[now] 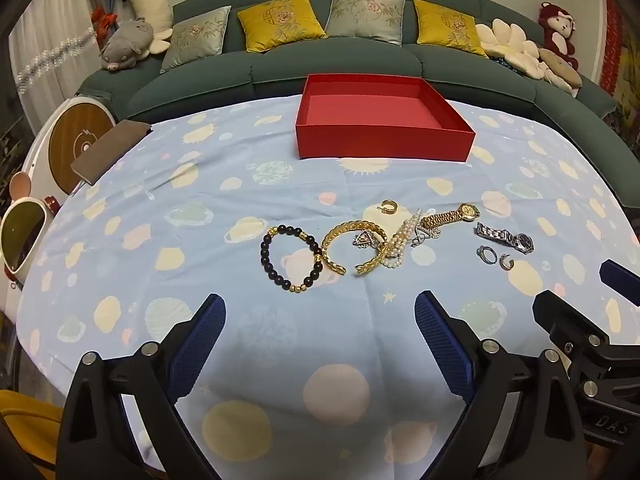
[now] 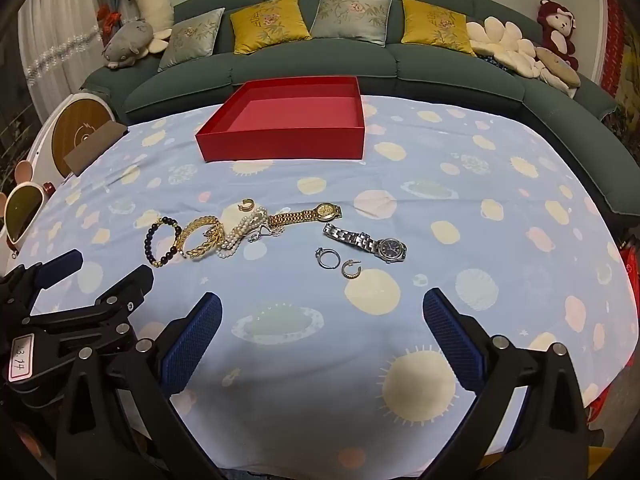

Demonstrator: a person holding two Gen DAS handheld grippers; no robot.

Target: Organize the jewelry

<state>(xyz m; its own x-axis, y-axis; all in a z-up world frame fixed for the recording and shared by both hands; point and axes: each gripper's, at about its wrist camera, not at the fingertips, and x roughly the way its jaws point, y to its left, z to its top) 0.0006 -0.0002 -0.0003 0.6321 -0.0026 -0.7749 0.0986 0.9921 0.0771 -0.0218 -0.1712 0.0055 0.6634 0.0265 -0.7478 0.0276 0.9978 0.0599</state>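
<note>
Jewelry lies in a row on the blue patterned cloth: a black bead bracelet, a gold chain bracelet, a pearl strand, a gold watch, a silver watch, a silver ring and small hoop earrings. An empty red box stands beyond them. My left gripper hovers open before the bracelets. My right gripper hovers open before the rings. Neither holds anything.
A green sofa with cushions and plush toys runs behind the table. A brown flat pouch lies at the cloth's far left edge, beside a white round device and sunglasses. The cloth's right side holds no objects.
</note>
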